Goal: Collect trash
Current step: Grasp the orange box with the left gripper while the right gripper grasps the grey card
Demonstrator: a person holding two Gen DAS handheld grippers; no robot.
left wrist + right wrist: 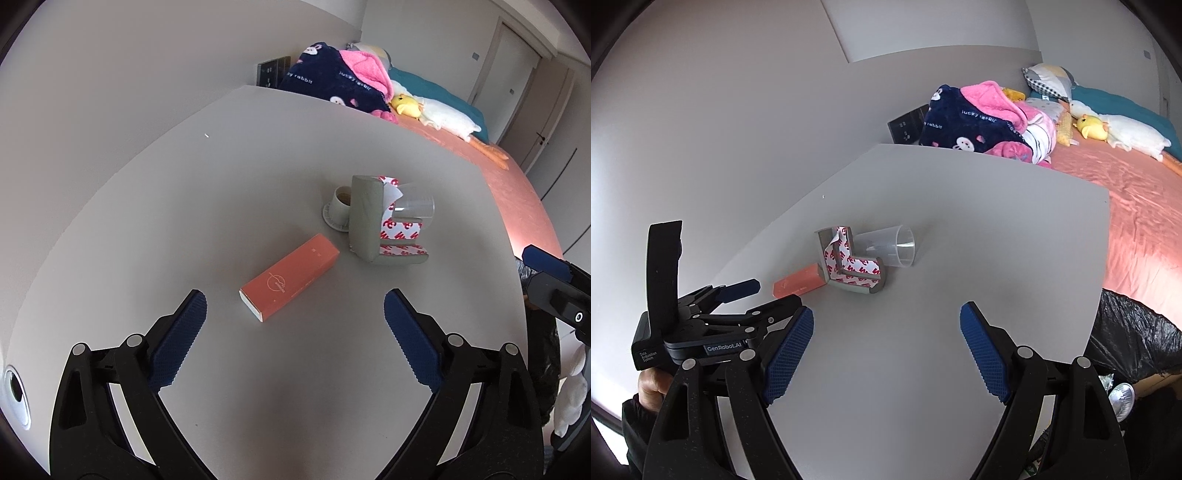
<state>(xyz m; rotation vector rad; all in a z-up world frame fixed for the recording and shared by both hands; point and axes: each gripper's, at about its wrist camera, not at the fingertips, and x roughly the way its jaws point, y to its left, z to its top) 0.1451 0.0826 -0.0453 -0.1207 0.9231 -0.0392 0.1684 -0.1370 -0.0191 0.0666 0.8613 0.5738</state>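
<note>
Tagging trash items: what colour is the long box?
Orange box, clearest in left wrist view.

Bedroom with a grey table beside a bed

The table (960, 229) is set against a plain pale wall (720, 110); the bed (1137, 206) is covered in a salmon sheet, and closed doors (517, 66) are seen beyond.

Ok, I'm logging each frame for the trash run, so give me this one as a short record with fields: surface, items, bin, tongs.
surface: grey table beside a bed
items: orange box lying flat; grey corner guard with red-and-white tape backing; clear plastic cup on its side; small white cup upright behind the guard
bin: black trash bag past the table's right edge
left tongs: open, empty, nearest the orange box
right tongs: open, empty
</note>
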